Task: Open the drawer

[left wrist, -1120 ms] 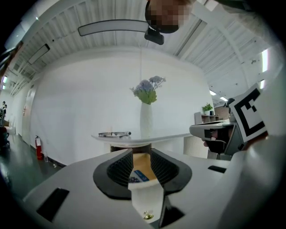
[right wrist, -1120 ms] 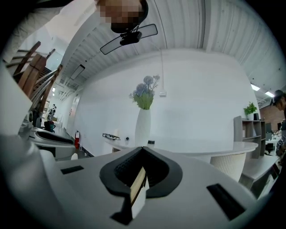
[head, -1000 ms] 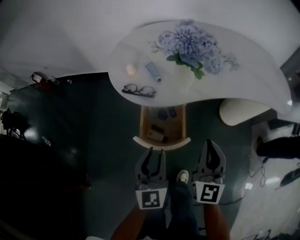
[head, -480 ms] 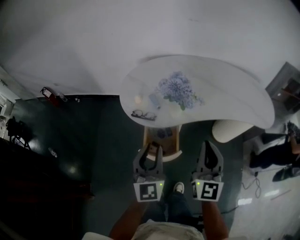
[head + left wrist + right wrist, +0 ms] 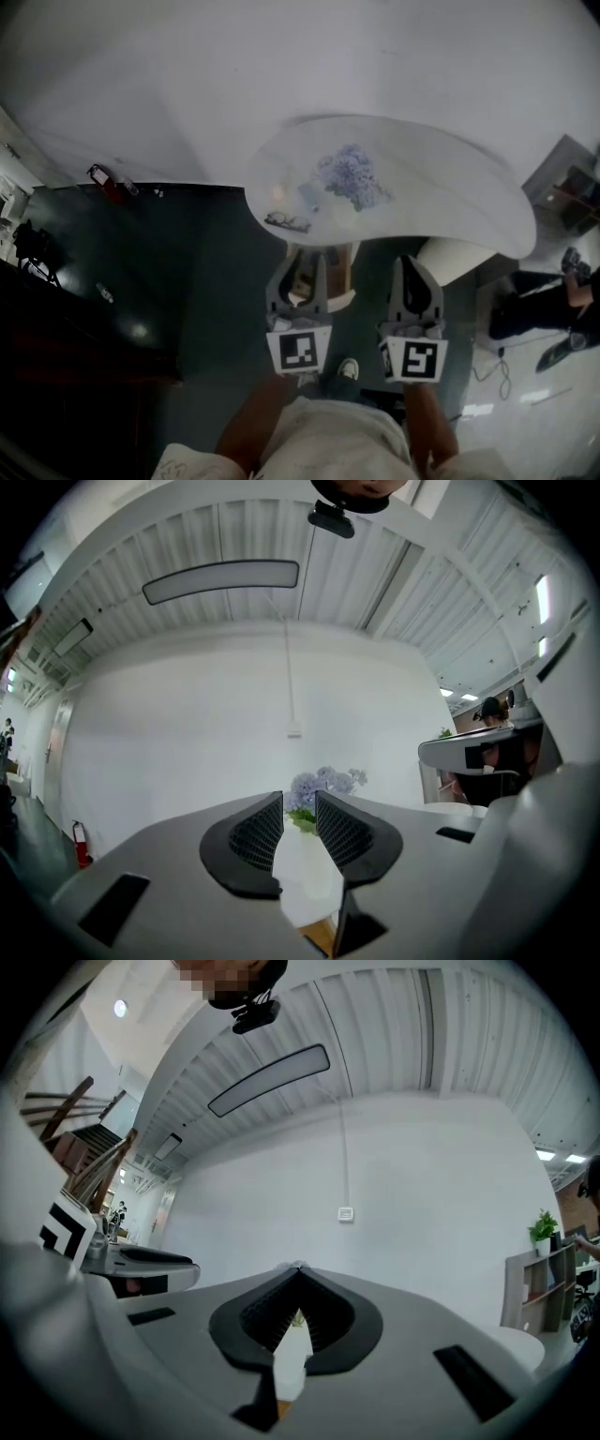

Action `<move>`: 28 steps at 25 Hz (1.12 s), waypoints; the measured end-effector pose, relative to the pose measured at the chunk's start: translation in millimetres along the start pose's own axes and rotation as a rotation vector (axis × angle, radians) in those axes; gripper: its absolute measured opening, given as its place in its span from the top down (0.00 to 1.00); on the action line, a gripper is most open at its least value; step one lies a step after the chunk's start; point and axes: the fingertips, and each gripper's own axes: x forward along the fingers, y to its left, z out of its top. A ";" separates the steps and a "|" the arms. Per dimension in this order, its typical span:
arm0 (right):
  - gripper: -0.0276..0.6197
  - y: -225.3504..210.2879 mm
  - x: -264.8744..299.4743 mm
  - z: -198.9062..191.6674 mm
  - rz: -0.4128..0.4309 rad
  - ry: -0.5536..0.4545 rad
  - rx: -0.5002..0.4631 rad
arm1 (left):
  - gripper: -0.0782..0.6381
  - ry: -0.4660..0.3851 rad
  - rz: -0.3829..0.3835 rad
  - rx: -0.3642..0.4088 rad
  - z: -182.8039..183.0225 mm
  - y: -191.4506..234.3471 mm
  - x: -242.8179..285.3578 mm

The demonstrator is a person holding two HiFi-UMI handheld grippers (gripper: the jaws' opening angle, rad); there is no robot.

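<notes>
Where the white table [image 5: 441,187] curves at its near edge, the drawer [image 5: 339,277] sticks out from under it, open. It is a small box. It is brown wood inside, and its white front bends round like the table's edge. What lies in it is too small to tell. Under it is a dark floor [image 5: 206,300].

From the head view, the left gripper [image 5: 302,260] is in front of the drawer's left part and hides it. Whether it touches the drawer cannot be told. Its two fingers are spread apart with nothing between them. Through the gap you see the white table top and the pale blue flowers [image 5: 323,782].

The right gripper [image 5: 410,262] is off to the right of the drawer, apart from it. Its fingers are pressed together at the tips, and they pinch nothing.

On the table, the flowers stand near the middle. A pair of glasses [image 5: 288,222] lies by the near edge, just above the drawer. A small tube [image 5: 309,197] and a little round thing [image 5: 278,192] lie close behind the glasses.
</notes>
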 end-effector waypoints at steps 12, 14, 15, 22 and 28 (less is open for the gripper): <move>0.95 -5.1 -0.2 11.0 0.002 -0.015 -0.032 | 0.75 -0.032 0.010 -0.006 26.5 1.0 9.4; 0.95 -5.9 0.6 12.6 -0.003 -0.015 -0.036 | 0.79 -0.037 0.004 -0.017 27.5 -0.3 9.2; 0.95 -6.2 0.8 13.2 -0.005 -0.016 -0.035 | 0.82 -0.039 0.003 -0.019 27.4 -0.7 9.6; 0.95 -4.0 -5.1 14.1 -0.003 0.005 -0.033 | 0.89 -0.047 -0.023 -0.018 29.0 -10.8 10.2; 0.95 -1.1 -5.8 16.0 0.001 -0.006 -0.052 | 0.89 -0.043 -0.029 -0.020 26.2 -13.1 10.9</move>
